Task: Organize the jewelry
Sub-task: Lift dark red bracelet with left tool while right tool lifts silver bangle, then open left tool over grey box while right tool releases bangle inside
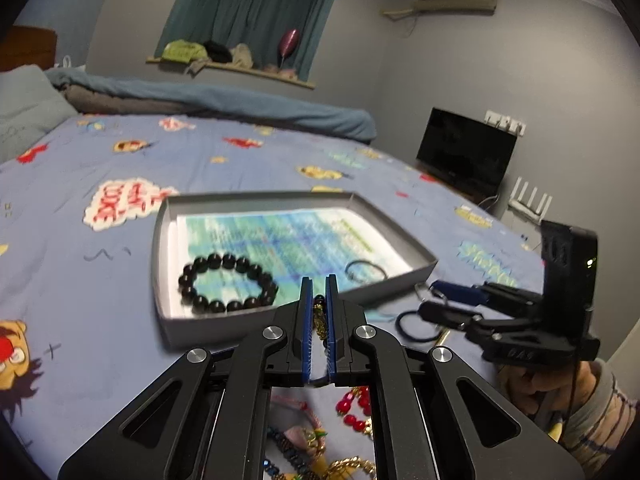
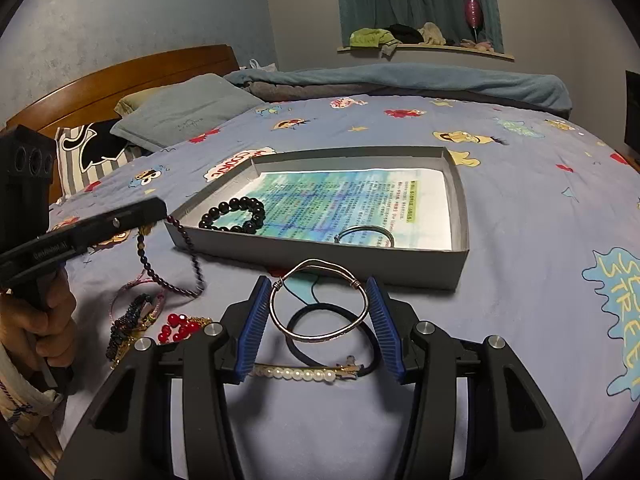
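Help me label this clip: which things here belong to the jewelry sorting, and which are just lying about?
Job:
grey tray
black bead bracelet
thin bangle in tray
silver bangle between the right gripper fingers
dark bead strand held by the left gripper
pearl clip
red beads

Lying about:
pillows
monitor

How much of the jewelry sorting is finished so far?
Two pieces lie in the grey tray: a black bead bracelet and a thin bangle. The left gripper holds a dark bead strand; the right gripper brackets a silver bangle. A jewelry pile waits.
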`<action>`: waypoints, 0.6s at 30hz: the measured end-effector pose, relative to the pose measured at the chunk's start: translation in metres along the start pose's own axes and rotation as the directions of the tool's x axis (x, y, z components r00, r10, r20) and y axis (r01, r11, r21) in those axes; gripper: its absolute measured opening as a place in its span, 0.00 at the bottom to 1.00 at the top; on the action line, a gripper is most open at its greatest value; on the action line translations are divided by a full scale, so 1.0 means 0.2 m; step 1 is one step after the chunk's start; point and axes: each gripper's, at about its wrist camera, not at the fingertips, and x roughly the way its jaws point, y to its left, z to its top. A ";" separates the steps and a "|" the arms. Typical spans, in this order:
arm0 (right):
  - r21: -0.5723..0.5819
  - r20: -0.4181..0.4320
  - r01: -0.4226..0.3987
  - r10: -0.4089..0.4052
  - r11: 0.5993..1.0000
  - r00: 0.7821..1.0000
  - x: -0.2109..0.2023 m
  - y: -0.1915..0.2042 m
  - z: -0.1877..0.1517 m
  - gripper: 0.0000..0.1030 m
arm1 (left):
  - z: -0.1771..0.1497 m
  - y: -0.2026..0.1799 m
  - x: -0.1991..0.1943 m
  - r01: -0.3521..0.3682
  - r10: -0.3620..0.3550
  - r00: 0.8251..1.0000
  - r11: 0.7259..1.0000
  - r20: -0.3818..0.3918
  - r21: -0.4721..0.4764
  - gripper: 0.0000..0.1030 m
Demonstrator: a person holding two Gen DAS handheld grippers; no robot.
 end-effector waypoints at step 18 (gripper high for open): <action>-0.027 0.045 0.002 0.000 1.000 0.999 0.04 -0.01 0.19 0.48 | 0.12 0.03 -0.02 0.003 -0.003 0.997 1.000 0.071 0.002 0.06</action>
